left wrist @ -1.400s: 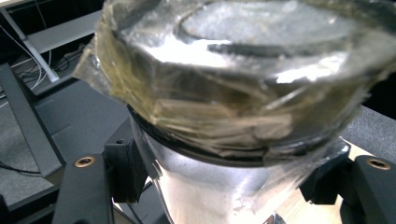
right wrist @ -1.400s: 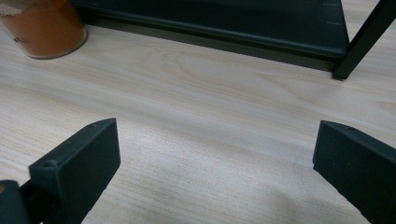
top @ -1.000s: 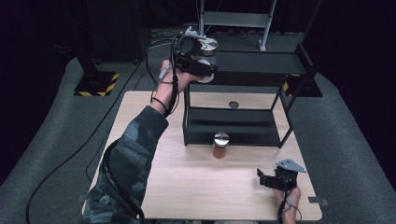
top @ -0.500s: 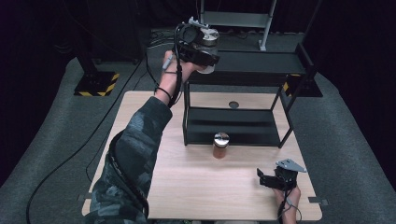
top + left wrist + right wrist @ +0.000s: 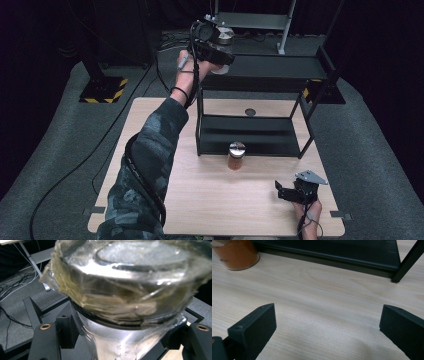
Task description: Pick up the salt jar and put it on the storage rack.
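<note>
Item: clear glass jar (image 5: 120, 315), taped metal lid, clamped in left hand-held gripper (image 5: 216, 47); right hand-held gripper (image 5: 296, 192) agape, empty, on pale woodgrain desk (image 5: 220, 200).

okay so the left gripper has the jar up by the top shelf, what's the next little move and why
Probably ease the jar a bit further over the top shelf, then lower it. The left gripper is shut on the jar, held in the air at the shelf's left end, not resting on it. The right gripper sits open and idle near the table edge, so it need not move.
</note>
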A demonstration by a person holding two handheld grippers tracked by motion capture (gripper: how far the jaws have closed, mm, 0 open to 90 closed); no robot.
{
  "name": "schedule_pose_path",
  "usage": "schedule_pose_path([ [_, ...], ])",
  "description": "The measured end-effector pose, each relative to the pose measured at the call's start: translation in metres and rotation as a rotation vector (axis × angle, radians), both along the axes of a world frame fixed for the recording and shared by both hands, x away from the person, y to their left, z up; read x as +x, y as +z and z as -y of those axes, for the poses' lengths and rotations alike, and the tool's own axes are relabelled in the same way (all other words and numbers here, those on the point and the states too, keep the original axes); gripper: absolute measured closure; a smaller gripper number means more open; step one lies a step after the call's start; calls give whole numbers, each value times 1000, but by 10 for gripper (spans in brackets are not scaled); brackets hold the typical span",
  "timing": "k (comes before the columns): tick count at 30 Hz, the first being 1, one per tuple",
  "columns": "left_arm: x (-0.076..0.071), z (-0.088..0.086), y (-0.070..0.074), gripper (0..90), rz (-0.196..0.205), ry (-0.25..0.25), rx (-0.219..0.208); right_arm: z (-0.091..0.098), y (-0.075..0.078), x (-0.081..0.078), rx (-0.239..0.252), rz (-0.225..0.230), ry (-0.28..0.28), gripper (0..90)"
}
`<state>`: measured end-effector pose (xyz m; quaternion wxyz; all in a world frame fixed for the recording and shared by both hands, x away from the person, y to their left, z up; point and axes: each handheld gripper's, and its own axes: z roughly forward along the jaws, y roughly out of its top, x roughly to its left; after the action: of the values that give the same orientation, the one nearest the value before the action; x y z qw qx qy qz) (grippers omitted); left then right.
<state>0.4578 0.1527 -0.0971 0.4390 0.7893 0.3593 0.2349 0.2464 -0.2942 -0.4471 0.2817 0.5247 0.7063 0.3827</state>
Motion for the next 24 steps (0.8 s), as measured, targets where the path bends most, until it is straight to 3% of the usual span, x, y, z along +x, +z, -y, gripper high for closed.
schedule_pose_path([
  [8, 11, 5, -7, 308, -3, 44, -17, 0, 0, 0, 1, 0, 0, 0],
  [24, 23, 18, -19, 308, 4, 83, -1, 0, 0, 0, -2, 0, 5, 0],
])
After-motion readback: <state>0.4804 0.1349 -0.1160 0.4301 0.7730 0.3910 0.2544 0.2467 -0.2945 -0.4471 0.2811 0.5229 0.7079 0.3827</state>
